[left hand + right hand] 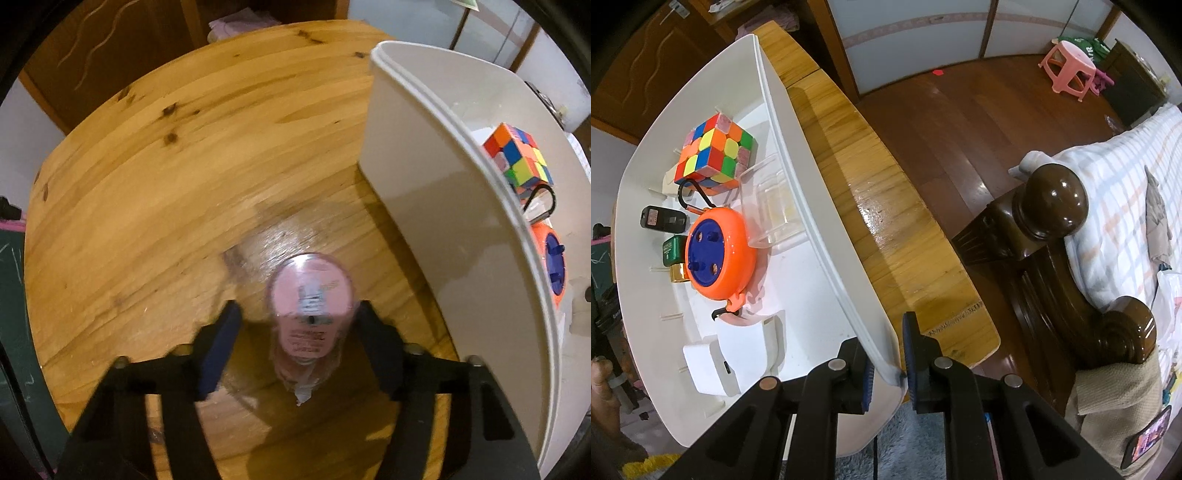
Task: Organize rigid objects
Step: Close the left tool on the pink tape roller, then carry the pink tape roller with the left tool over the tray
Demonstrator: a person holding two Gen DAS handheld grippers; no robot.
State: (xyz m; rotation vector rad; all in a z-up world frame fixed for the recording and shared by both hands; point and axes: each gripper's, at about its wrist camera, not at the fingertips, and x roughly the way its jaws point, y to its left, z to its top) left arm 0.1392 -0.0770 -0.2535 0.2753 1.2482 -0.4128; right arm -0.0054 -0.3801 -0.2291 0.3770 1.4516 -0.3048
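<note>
A clear plastic tube with a pink label (pixel 311 314) stands between the fingers of my left gripper (pixel 298 325), which is open around it; a gap shows on the left side. To its right stands the white bin (pixel 424 206). In the right wrist view my right gripper (pixel 889 363) is shut on the near corner of the white bin's rim (pixel 827 236). Inside the bin lie a Rubik's cube (pixel 713 153), an orange reel with a blue centre (pixel 718 251), a clear plastic box (pixel 772 199), a black key fob (pixel 663 219), a green box (pixel 674 251) and white adapters (pixel 731 354).
The round wooden table (pixel 166 192) carries the bin and the tube. Right of the table are a wooden floor, a dark bedpost (pixel 1054 206), a bed with a checked blanket (pixel 1126 177) and a pink stool (pixel 1069 70).
</note>
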